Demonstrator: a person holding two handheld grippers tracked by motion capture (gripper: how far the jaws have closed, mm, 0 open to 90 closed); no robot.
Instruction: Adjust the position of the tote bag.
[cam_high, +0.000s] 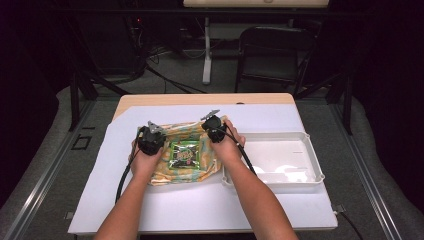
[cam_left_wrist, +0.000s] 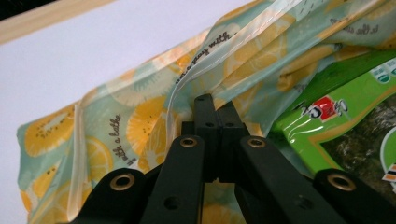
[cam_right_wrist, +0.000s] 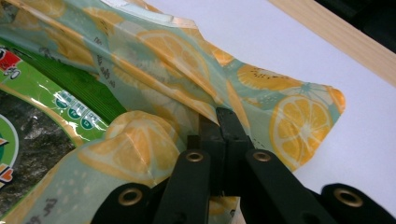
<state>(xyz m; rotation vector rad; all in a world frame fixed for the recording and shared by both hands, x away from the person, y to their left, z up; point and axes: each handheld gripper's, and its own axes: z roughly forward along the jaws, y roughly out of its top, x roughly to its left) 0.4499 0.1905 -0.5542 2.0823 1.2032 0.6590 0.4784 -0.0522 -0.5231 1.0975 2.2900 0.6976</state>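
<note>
Bag (cam_high: 187, 150), lemon-printed and see-through, lies on the white sheet (cam_high: 150, 210) that covers the tabletop (cam_high: 200, 99), left of centre, with a green packet (cam_high: 184, 154) showing through its middle. At its left edge, the left gripper (cam_high: 150, 139) has its jaws closed together on a fold of the plastic; in the left gripper view the left gripper's (cam_left_wrist: 215, 112) black tips meet against the bag (cam_left_wrist: 140, 121), and the packet (cam_left_wrist: 345, 121) lies just to the right. Across the bag, at its far right corner, the right gripper (cam_high: 215, 127) grips too: in the right gripper view the right gripper's (cam_right_wrist: 223, 122) jaws are shut on the bag's (cam_right_wrist: 154, 60) edge, the packet (cam_right_wrist: 51, 107) off to the left. Just beside the bag on the right stands a white tray (cam_high: 305, 136).
</note>
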